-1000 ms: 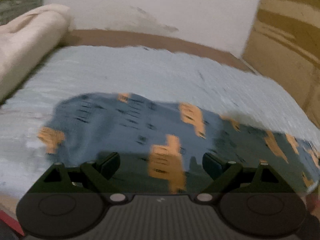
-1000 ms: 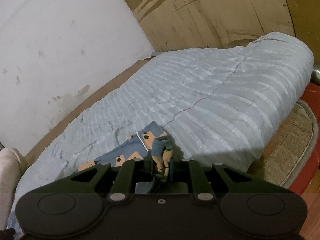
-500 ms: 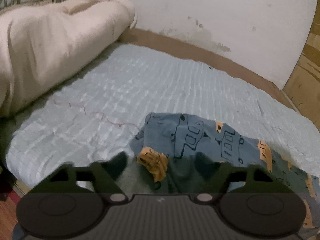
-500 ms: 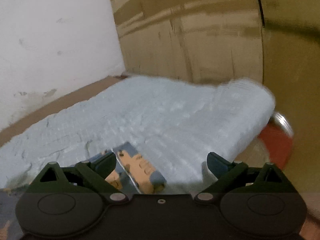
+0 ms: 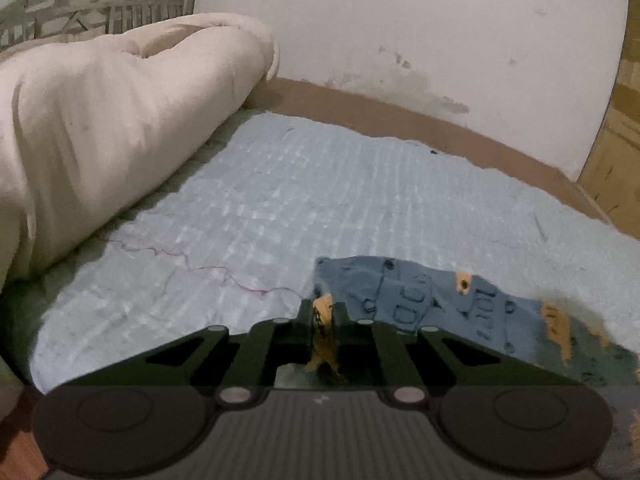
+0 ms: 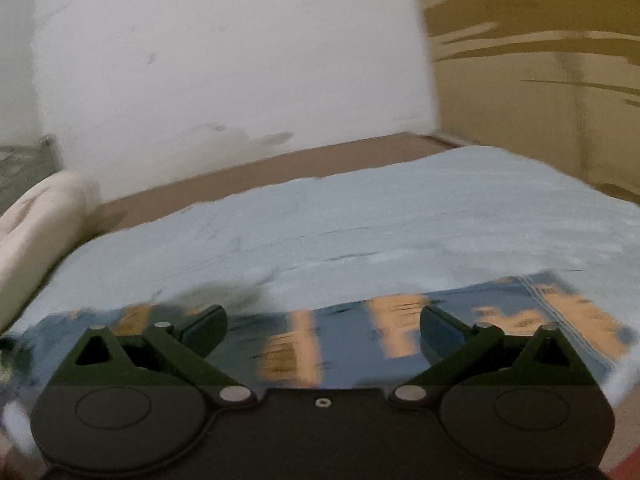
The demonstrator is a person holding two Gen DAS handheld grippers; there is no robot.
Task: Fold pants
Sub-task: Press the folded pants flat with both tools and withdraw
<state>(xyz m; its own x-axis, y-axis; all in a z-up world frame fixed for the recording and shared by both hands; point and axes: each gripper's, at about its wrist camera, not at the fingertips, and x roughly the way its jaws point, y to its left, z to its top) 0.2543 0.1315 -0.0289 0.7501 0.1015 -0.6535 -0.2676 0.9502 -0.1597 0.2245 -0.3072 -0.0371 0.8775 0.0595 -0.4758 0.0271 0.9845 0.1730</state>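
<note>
A pale blue quilted bedspread (image 5: pixel 304 200) covers the bed, with a rolled cream blanket (image 5: pixel 100 128) lying along its left side below a white wall (image 5: pixel 420 28). The blue pants printed with orange vehicles (image 5: pixel 432 300) lie spread flat on the bedspread near its front edge — in the right wrist view they (image 6: pixel 352 332) stretch across just beyond the fingers. The left gripper (image 5: pixel 324 320) has just been closing and now pinches an orange-printed fold of the pants between its dark fingers (image 5: pixel 306 320), while the right gripper (image 6: pixel 323 328) stands wide apart over the cloth — nothing held between its fingers (image 6: pixel 204 326).
</note>
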